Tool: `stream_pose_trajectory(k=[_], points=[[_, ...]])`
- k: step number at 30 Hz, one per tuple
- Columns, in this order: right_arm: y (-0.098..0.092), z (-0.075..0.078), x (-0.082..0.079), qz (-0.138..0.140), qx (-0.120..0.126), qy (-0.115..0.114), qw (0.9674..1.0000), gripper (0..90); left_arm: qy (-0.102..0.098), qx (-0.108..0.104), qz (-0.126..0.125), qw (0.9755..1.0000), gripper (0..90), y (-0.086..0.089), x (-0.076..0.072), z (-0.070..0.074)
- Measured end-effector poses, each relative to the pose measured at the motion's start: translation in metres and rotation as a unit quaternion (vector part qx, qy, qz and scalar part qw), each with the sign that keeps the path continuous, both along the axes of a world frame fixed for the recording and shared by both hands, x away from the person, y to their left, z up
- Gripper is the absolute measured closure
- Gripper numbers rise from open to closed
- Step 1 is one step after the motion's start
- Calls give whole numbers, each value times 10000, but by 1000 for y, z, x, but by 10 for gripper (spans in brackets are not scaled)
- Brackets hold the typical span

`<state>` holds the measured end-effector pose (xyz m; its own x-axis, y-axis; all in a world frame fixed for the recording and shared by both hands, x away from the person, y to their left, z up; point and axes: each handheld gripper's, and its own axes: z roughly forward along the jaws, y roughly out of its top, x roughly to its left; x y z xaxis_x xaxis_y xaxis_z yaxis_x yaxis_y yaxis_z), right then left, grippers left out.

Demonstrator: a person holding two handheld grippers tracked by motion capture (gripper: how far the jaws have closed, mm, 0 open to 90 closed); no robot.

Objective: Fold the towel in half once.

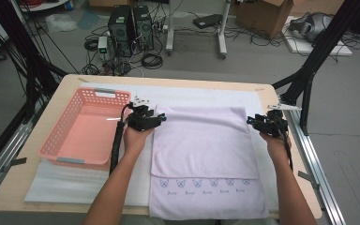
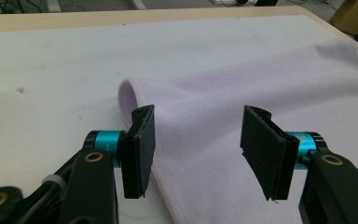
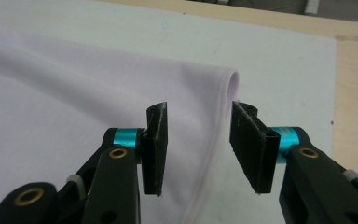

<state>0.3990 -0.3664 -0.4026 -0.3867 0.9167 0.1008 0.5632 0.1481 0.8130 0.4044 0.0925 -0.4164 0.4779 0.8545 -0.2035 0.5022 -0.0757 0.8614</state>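
A pale lilac towel (image 1: 201, 150) lies folded over on the white mat, with a row of small printed faces along its near edge. My left gripper (image 1: 161, 118) stands at the fold's far left corner. In the left gripper view its jaws (image 2: 196, 151) are apart over the towel's folded edge (image 2: 135, 100), pads clear of the cloth. My right gripper (image 1: 250, 120) sits at the far right corner. Its jaws (image 3: 198, 147) straddle the towel's hemmed edge (image 3: 223, 88) without pressing it.
A pink plastic basket (image 1: 56, 140) stands on the left of the table, close to my left forearm. The white mat (image 1: 206, 93) covers the wooden table (image 1: 42, 122). Black frame legs (image 1: 309, 70) rise at the right.
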Motion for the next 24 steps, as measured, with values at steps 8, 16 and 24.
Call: stream_pose_trajectory(k=[8,16,24], points=[[-2,1,-39,250,-92,132,9996,551,16,-142,-311,9994,461,3,-49,-14],[-8,-17,-85,486,-130,163,9986,560,-26,-334,-596,9977,428,11,-92,-24],[-8,-30,-120,488,-28,153,9987,498,191,-409,-721,9964,361,24,-120,-34]])
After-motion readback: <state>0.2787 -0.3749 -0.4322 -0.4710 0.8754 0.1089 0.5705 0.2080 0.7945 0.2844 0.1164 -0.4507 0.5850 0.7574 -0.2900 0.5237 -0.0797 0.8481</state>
